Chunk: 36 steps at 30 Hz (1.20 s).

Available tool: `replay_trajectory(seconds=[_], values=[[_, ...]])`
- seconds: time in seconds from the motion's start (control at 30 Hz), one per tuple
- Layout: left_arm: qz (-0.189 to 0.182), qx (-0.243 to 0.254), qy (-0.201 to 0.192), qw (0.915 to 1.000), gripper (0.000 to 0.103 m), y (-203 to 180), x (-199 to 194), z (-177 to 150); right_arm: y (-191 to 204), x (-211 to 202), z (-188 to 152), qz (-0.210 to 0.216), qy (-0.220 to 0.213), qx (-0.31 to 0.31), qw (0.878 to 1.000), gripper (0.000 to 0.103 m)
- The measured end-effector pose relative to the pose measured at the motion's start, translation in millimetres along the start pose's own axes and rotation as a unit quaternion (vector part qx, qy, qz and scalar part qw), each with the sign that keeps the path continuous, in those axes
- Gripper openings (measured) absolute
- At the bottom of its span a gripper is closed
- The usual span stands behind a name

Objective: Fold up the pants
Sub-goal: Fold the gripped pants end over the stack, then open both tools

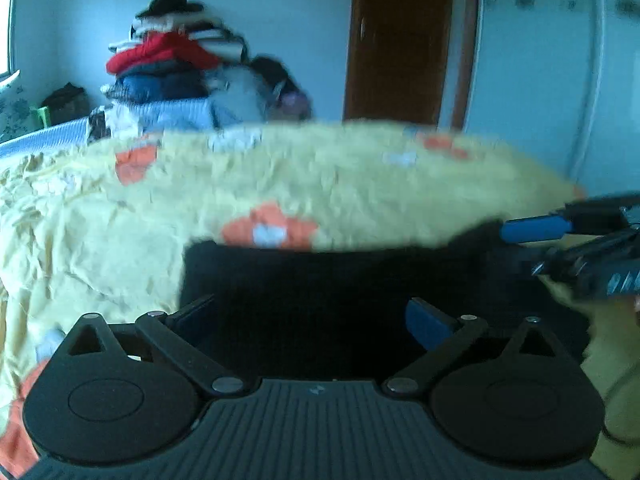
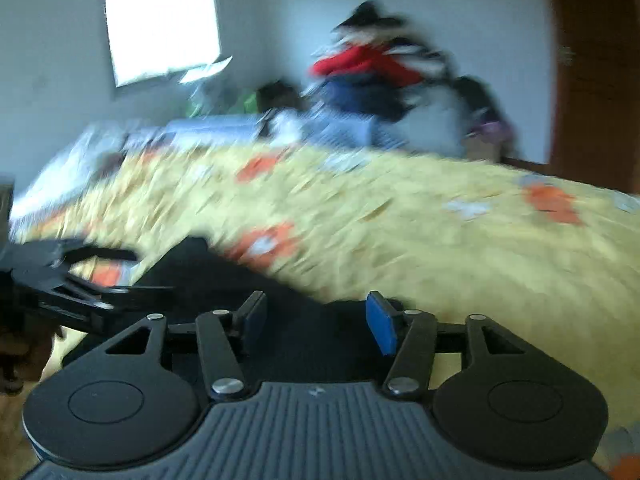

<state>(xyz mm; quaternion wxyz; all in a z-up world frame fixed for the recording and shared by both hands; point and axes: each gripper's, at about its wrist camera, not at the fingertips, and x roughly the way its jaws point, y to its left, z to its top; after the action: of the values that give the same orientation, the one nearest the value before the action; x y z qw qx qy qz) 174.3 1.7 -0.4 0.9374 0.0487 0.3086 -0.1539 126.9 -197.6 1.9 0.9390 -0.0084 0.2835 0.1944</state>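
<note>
Dark pants (image 1: pixel 320 300), matte and flat, roughly rectangular, spread on a crinkled yellow bedspread (image 1: pixel 120 232) printed with orange and white blossoms. Left gripper (image 1: pixel 312 320) above the dark cloth, jaws spread wide, nothing between the blue pads. Right gripper (image 2: pixel 316 324) over the pants' near edge, jaws partly apart, pinching nothing (both views blurred). Behind the bed, a pale wall, a bright window (image 2: pixel 164 28), a brown wooden door (image 1: pixel 400 40) and a tall heap of folded clothes (image 1: pixel 172 60). Plenty of bare bedspread beyond the pants' far edge.
</note>
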Motion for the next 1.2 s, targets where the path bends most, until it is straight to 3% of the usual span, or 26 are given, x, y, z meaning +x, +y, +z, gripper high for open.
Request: replay_trajectory(seconds=[0.07, 0.1, 0.2, 0.3, 0.4, 0.47, 0.5, 0.67, 0.8, 1.2], values=[[0.015, -0.011, 0.032, 0.9993, 0.102, 2.4, 21.4, -8.9, 8.9, 29.6, -7.0, -0.032, 0.048, -0.030, 0.998, 0.054], [0.012, -0.024, 0.033, 0.9991, 0.102, 7.0, 22.9, -11.3, 8.8, 42.2, -13.2, -0.052, 0.059, -0.042, 0.996, 0.059], [0.026, -0.034, 0.023, 0.9988, 0.101, 9.5, 3.2, -8.9, 5.4, 34.1, -12.1, -0.058, 0.046, 0.001, 0.997, 0.061], [0.027, -0.042, 0.003, 0.9988, 0.103, 5.5, -21.2, -14.5, 27.6, -0.8, -11.7, -0.044, 0.011, -0.009, 0.999, 0.061], [0.031, -0.048, 0.016, 0.9982, 0.103, -4.5, -15.4, -25.3, 42.7, -12.7, -24.1, -0.022, 0.018, -0.019, 0.999, 0.061], [0.060, -0.019, 0.012, 0.9979, 0.103, -14.8, -7.3, -34.4, 46.8, 3.2, -38.1, -0.035, 0.046, -0.030, 0.998, 0.063], [0.066, -0.013, 0.004, 0.9977, 0.103, -17.5, -5.3, -35.1, 47.7, 6.2, -43.5, -0.040, 0.037, -0.037, 0.998, 0.069], [0.073, -0.041, 0.022, 0.9963, 0.103, -19.4, -22.6, -29.1, 50.8, -10.9, -33.7, -0.072, 0.018, 0.005, 0.997, 0.072], [0.078, -0.056, 0.026, 0.9950, 0.103, -27.2, -40.5, -41.1, 61.0, -35.0, -38.6, -0.069, -0.008, 0.067, 0.995, 0.103], [0.086, -0.055, 0.015, 0.9946, 0.103, -40.5, -86.1, -72.1, 97.9, -64.0, -76.6, -0.108, 0.034, 0.133, 0.985, 0.103]])
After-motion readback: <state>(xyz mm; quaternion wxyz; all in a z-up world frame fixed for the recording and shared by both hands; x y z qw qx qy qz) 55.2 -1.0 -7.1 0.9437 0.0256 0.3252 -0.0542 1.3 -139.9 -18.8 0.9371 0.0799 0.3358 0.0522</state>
